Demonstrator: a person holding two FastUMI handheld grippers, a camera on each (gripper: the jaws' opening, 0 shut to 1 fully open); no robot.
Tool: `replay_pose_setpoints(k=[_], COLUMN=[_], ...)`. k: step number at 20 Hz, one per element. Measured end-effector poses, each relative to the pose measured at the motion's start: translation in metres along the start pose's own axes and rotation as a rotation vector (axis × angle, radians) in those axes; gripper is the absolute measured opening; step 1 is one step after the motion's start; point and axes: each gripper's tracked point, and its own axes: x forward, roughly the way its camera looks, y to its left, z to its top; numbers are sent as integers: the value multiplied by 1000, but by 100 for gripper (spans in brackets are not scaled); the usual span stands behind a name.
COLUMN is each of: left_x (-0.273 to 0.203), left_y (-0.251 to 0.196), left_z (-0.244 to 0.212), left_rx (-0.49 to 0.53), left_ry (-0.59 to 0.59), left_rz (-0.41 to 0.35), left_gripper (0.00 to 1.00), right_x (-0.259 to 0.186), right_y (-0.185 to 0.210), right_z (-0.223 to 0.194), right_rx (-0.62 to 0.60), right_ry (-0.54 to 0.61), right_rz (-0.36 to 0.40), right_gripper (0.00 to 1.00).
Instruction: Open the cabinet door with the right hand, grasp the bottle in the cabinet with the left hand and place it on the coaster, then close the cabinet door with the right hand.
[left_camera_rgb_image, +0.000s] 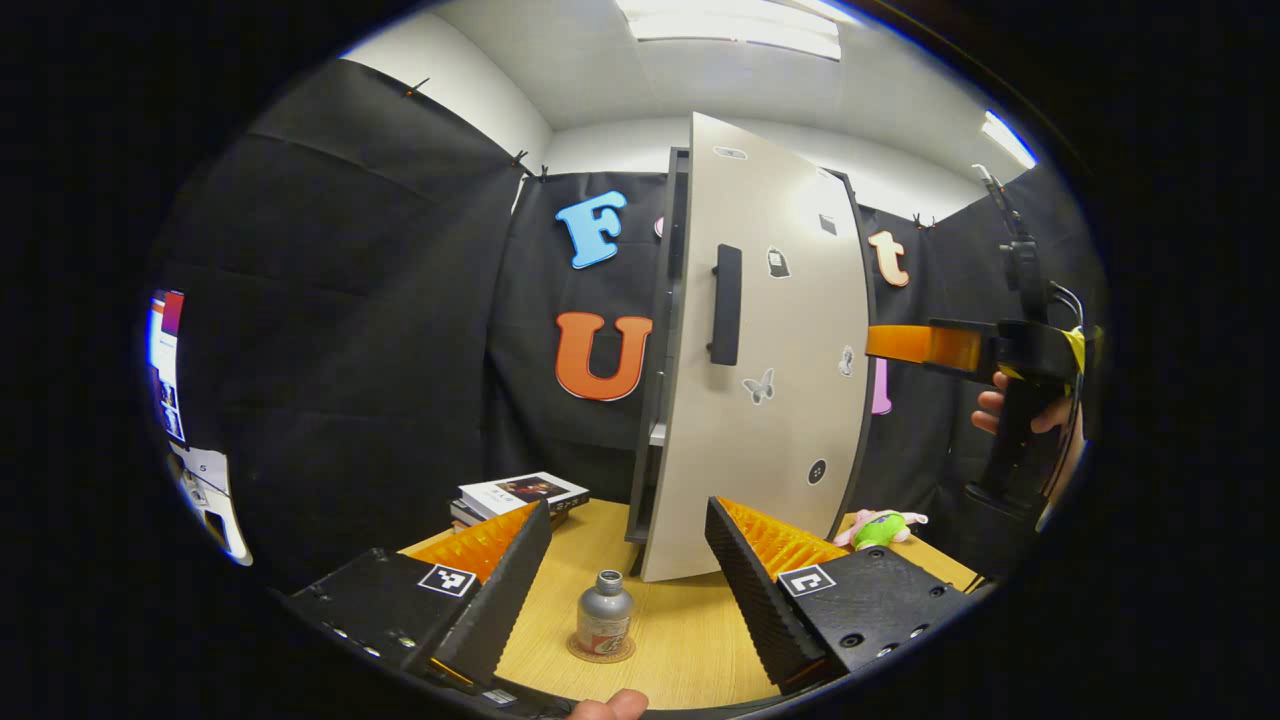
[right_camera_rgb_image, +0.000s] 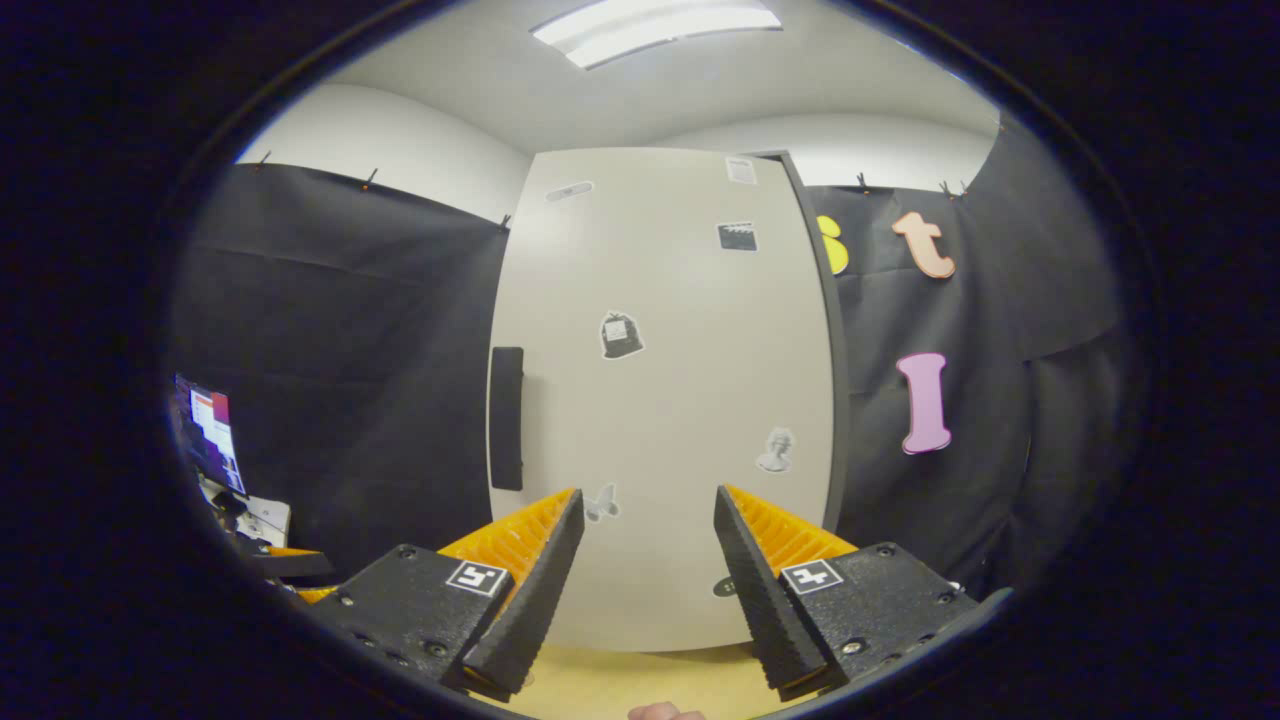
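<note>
In the left gripper view, the left gripper (left_camera_rgb_image: 628, 570) is held low over the bench (left_camera_rgb_image: 690, 650), its jaws standing apart and gripping nothing. Between the 2 fingers, the bottle (left_camera_rgb_image: 605, 620) stands upright on the coaster (left_camera_rgb_image: 601, 650), which lies flat on the bench near its front edge. The bottle touches neither finger. Behind the left finger, a stack of books (left_camera_rgb_image: 520, 495) rests on the bench. Behind the right finger, a small plush toy (left_camera_rgb_image: 880, 527) lies on the bench just beside the cabinet.

Farther back, the cabinet (left_camera_rgb_image: 655, 350) stands upright on the bench. The cabinet door (left_camera_rgb_image: 770, 360) is partly ajar, with a gap along its handle side, and carries 1 dark vertical handle (left_camera_rgb_image: 725, 305) and several small stickers. At the right edge, the right gripper (left_camera_rgb_image: 905, 343), held by a hand (left_camera_rgb_image: 1015, 412), reaches toward the hinge side of the door. Whether it touches the door cannot be told.

In the right gripper view, the right gripper (right_camera_rgb_image: 650, 560) faces the cabinet door (right_camera_rgb_image: 660, 400) from close by, jaws spread and gripping nothing. The handle (right_camera_rgb_image: 507, 418) lies left of the fingers. A monitor (right_camera_rgb_image: 210, 430) shows at the far left.
</note>
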Motion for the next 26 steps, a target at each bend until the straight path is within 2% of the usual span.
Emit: replay_pose_setpoints(k=[4, 5, 6, 10, 11, 13, 16, 26], left_x=[5, 6, 7, 9, 9, 8, 7, 11], left_y=[-14, -19, -23, -39, -43, -49, -50, -36], left_z=[-1, -1, -1, -2, -3, -3, 0, 3], left_rx=[14, 21, 29, 52, 53, 54, 56, 54], left_ry=[6, 7, 8, 4, 4, 1, -16, -37], left_rz=[-52, -67, -84, -134, -147, -162, -153, -106], left_gripper=[94, 94, 94, 94, 94, 94, 94, 94], right_x=[-64, -80, -96, -147, -159, -171, -176, -163], right_y=[-46, -63, -79, -123, -127, -129, -126, -124], right_z=[-11, -23, -33, -74, -92, -112, -119, -88], right_rx=[-19, -39, -53, -59, -56, -47, 0, 68], right_ry=[-10, 12, 33, 82, 110, 161, 169, 74], right_rz=[-144, -204, -258, -448, -479, -509, -514, -481], right_gripper=[85, 83, 86, 84, 86, 86, 86, 86])
